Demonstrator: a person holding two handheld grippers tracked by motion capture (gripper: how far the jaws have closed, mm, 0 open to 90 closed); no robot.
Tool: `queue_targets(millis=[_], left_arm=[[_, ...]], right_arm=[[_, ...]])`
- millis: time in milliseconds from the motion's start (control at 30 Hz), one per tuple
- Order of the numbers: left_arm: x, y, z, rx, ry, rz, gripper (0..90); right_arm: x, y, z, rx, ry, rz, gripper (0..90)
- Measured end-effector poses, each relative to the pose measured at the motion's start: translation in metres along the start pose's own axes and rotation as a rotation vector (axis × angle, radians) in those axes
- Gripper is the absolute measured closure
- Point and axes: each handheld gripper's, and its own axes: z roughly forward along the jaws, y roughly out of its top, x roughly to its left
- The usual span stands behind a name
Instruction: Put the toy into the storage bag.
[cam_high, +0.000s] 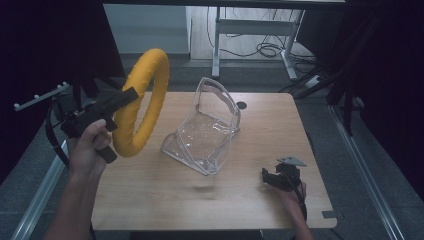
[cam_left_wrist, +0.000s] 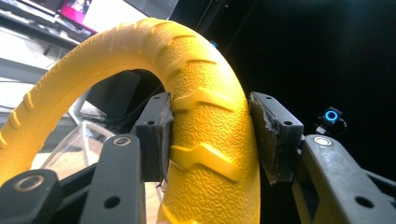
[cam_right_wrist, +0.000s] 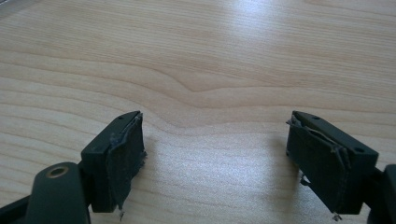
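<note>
A yellow textured ring (cam_high: 142, 102) is held up in the air over the table's left edge, standing on edge. My left gripper (cam_high: 127, 95) is shut on the ring's near side. In the left gripper view the ring (cam_left_wrist: 205, 135) is squeezed between both pads (cam_left_wrist: 164, 140). A clear plastic container (cam_high: 205, 130) lies tipped on the wooden table (cam_high: 150, 190), just right of the ring. My right gripper (cam_high: 270, 176) rests low near the table's front right corner. Its jaws stand wide apart over bare wood (cam_right_wrist: 215, 144), with nothing between them.
A small dark hole (cam_high: 242, 105) marks the table's far edge. A metal rail (cam_high: 40, 97) juts out at the far left. Desk legs and cables (cam_high: 265, 47) stand on the floor beyond the table.
</note>
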Motion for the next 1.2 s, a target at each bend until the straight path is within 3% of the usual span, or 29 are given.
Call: queue_targets(millis=[333, 667, 967, 1200], left_arm=[[-0.033, 0.015, 0.028, 0.016, -0.061, 0.025, 51.3], [-0.062, 0.014, 0.061, 0.033, -0.132, 0.023, 51.2], [-0.065, -0.004, 0.096, 0.050, -0.164, -0.016, 51.2], [-0.052, -0.026, 0.116, 0.030, -0.100, -0.028, 51.2]], right_arm=[[0.000, 0.000, 0.000, 0.002, -0.002, 0.003, 19.0], [0.000, 0.000, 0.000, 0.001, -0.003, 0.004, 19.0], [0.000, 0.000, 0.000, 0.003, -0.002, 0.003, 19.0], [0.000, 0.001, 0.000, 0.002, -0.001, 0.009, 19.0]])
